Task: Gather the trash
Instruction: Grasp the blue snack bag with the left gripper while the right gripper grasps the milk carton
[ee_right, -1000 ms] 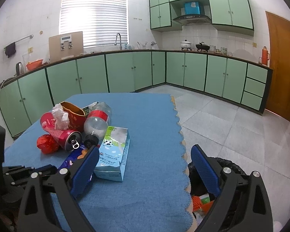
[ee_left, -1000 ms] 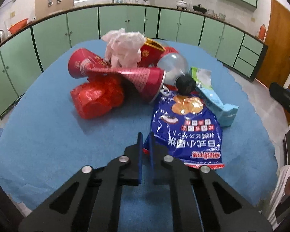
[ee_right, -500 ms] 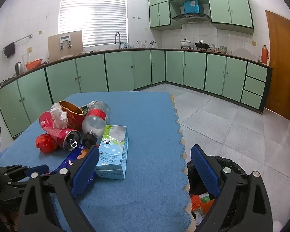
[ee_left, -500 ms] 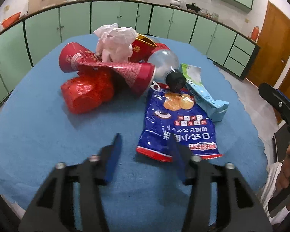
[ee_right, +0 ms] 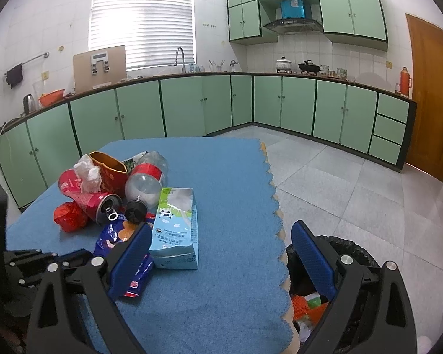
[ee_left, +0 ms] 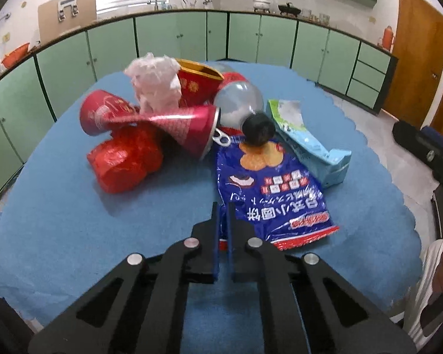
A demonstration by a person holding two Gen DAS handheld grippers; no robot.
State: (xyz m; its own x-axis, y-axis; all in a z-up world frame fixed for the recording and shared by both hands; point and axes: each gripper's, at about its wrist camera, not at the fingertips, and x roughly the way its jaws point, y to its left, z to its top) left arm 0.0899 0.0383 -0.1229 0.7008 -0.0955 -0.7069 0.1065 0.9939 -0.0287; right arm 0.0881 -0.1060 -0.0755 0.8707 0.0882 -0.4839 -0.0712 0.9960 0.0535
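Now our left gripper (ee_left: 223, 221), open a moment ago, pinches the glossy blue snack bag's (ee_left: 273, 190) seven-o'clock corner, readying removal; our right gripper (ee_right: 218, 258) gapes empty.

Worktop cover (ee_left: 73, 221): blue cloth, matt, finely rough weave, scalloped edge.
Snack bag (ee_left: 268, 188): blue plastic film, glossy, creased.
Can (ee_left: 174, 124): red metal, shiny, crushed.
Red wrapper (ee_left: 124, 159): glossy crinkled plastic film.
Bottle (ee_left: 239, 106): clear plastic, smooth; cap matt black.
Carton (ee_left: 310, 144): coated paper, slight sheen.
Tissue (ee_left: 156, 85): white paper, matt, crumpled.
Left gripper (ee_left: 223, 221): matt black plastic, metal rivets.
Floor (ee_right: 354, 183): glossy tile.
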